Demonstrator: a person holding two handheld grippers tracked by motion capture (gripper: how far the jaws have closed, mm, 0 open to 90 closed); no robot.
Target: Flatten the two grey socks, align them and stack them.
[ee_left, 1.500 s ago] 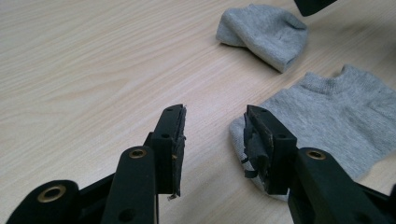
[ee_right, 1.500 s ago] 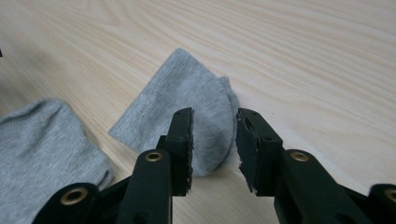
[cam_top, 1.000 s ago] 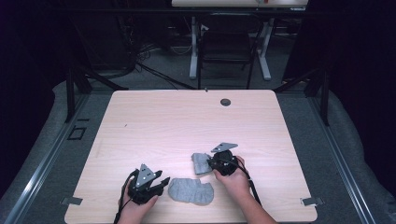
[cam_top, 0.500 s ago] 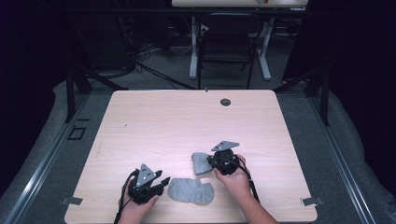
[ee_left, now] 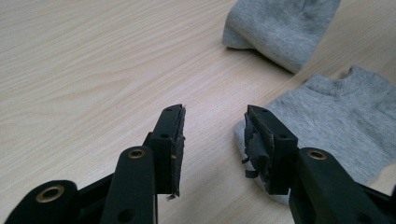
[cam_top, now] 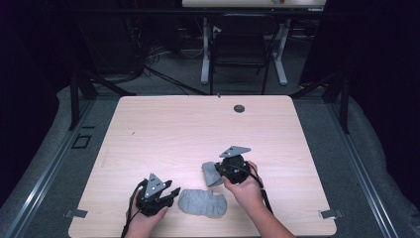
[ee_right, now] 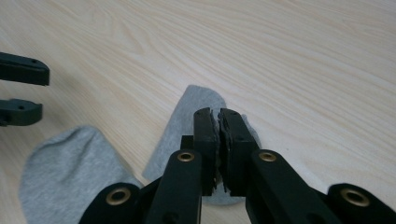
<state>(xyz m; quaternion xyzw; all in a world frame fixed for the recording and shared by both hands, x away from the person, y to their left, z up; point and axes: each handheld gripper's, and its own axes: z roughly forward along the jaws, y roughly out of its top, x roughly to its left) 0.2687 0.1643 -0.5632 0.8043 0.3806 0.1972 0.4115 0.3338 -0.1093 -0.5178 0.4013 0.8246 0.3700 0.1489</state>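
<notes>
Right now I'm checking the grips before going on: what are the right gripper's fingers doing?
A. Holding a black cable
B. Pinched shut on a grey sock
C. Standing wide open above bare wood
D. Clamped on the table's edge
B: in the right gripper view the right gripper has its fingers pressed together on the grey sock, whose cloth lies beneath them.

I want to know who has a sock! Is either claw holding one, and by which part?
The right gripper pinches one small grey fabric sock by its edge; the left gripper holds nothing.
</notes>
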